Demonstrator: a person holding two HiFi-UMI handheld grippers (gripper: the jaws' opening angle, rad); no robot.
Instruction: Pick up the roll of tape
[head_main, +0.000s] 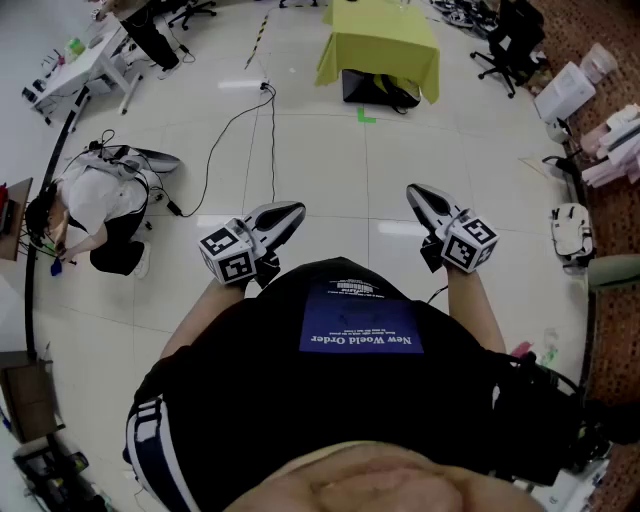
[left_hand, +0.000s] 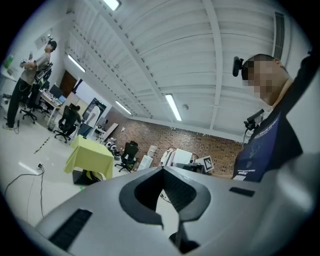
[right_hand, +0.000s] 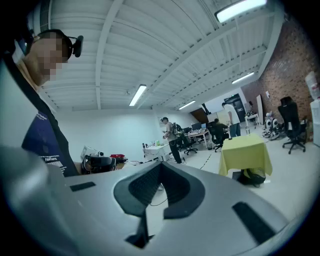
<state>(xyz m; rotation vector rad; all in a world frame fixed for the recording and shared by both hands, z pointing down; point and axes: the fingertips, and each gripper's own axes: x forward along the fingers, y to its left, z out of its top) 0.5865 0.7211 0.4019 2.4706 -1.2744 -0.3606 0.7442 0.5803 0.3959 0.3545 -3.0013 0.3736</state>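
Note:
No roll of tape shows in any view. In the head view I hold both grippers level in front of my chest, above a bare white floor. My left gripper points forward and slightly right, its jaws together with nothing between them. My right gripper points forward and slightly left, also shut and empty. In the left gripper view the jaws meet at a seam and aim across the room. The right gripper view shows its jaws closed the same way, aimed at the far desks.
A table under a yellow cloth stands far ahead, with a dark bag beneath it. A person crouches at the left by a desk. A black cable runs over the floor. Office chairs and boxes line the right side.

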